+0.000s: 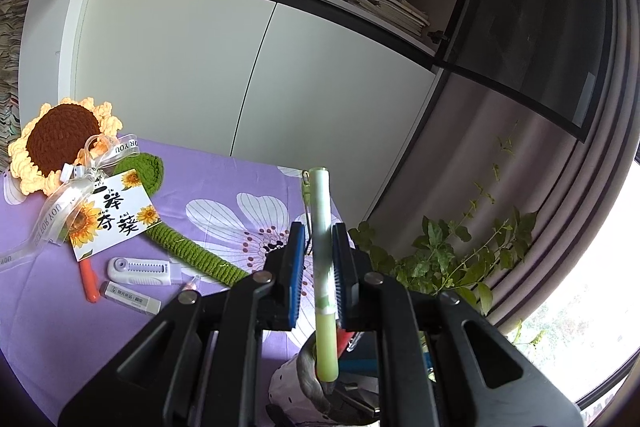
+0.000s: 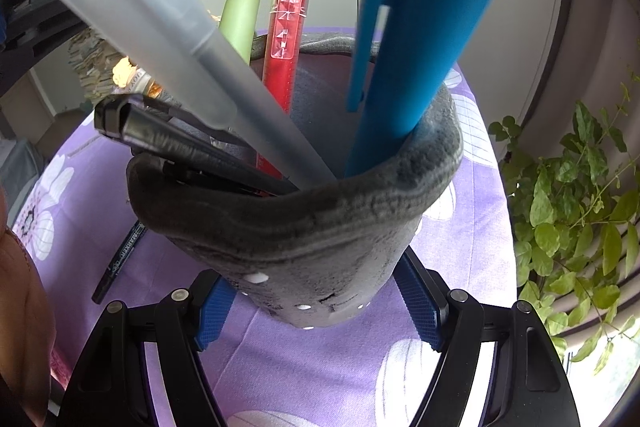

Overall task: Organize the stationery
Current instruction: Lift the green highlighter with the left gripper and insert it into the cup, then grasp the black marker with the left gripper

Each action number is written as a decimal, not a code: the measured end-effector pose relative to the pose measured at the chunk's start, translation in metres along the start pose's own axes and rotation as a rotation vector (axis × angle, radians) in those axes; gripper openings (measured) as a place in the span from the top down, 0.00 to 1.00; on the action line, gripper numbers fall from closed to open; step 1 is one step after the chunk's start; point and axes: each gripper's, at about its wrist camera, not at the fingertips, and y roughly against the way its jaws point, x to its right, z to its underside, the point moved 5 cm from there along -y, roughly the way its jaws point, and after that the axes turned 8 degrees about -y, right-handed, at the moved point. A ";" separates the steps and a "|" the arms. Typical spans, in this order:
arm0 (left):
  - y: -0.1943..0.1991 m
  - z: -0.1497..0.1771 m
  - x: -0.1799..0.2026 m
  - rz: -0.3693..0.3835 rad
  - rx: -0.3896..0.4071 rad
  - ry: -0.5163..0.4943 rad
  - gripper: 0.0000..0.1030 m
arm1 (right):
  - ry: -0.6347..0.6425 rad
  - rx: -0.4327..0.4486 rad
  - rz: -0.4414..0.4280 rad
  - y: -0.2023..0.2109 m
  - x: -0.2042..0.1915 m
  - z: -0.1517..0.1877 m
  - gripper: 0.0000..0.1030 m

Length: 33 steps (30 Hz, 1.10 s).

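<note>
Green pen [image 1: 322, 259] pinched upright in left gripper [image 1: 319, 277], jaws nearly shut on its barrel, lower end dipping into grey felt pen holder [image 2: 304, 227] at 6 o'clock. Right gripper [image 2: 316, 307] partly open, blue pads clamping the holder's sides. Eraser [image 1: 130, 297] and correction tape [image 1: 138, 271] at 9 o'clock on purple tablecloth [image 1: 48, 307].

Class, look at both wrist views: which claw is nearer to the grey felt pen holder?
Right. The right claw has the grey felt pen holder between its blue pads. The left claw is above the holder's mouth, clamping a green pen.
</note>
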 end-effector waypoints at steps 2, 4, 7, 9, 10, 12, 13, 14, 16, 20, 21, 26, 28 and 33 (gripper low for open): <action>0.005 0.003 0.000 0.005 -0.001 -0.012 0.88 | 0.000 -0.001 -0.001 0.000 0.001 0.000 0.25; 0.010 0.005 0.001 0.019 -0.007 -0.020 0.88 | 0.000 0.000 -0.001 0.000 0.000 0.000 0.25; 0.017 0.010 0.004 0.033 -0.019 -0.040 0.88 | 0.000 0.000 -0.001 0.000 0.000 0.000 0.25; 0.022 0.013 0.006 0.045 -0.029 -0.057 0.89 | 0.000 0.000 -0.001 0.000 0.000 0.000 0.25; 0.024 0.015 0.007 0.053 -0.036 -0.065 0.88 | 0.000 0.000 0.000 0.000 0.000 0.000 0.25; 0.029 0.017 0.008 0.070 -0.051 -0.078 0.79 | 0.000 0.000 0.000 0.000 0.000 0.000 0.25; 0.032 0.018 0.008 0.076 -0.056 -0.084 0.74 | 0.000 0.000 -0.001 0.000 0.000 0.000 0.25; 0.035 0.019 0.007 0.070 -0.058 -0.089 0.65 | 0.000 0.000 -0.001 0.000 0.000 0.000 0.25; 0.044 0.019 0.004 0.060 -0.050 -0.099 0.62 | 0.000 0.000 -0.001 0.000 0.000 0.000 0.25; 0.057 0.016 -0.017 -0.005 -0.042 -0.105 0.61 | -0.001 0.000 -0.001 0.000 0.001 0.000 0.25; 0.058 0.016 -0.027 -0.027 -0.047 -0.100 0.61 | 0.000 0.000 -0.002 0.000 0.000 0.000 0.25; 0.046 0.026 -0.075 -0.126 -0.158 -0.041 0.63 | -0.001 0.000 -0.003 -0.001 0.001 0.000 0.25; 0.037 0.035 -0.089 -0.124 -0.218 -0.005 0.65 | -0.001 0.000 -0.004 -0.001 0.001 0.000 0.25; 0.017 0.057 -0.103 -0.157 -0.339 -0.031 0.81 | -0.001 0.000 -0.004 -0.001 0.001 0.001 0.25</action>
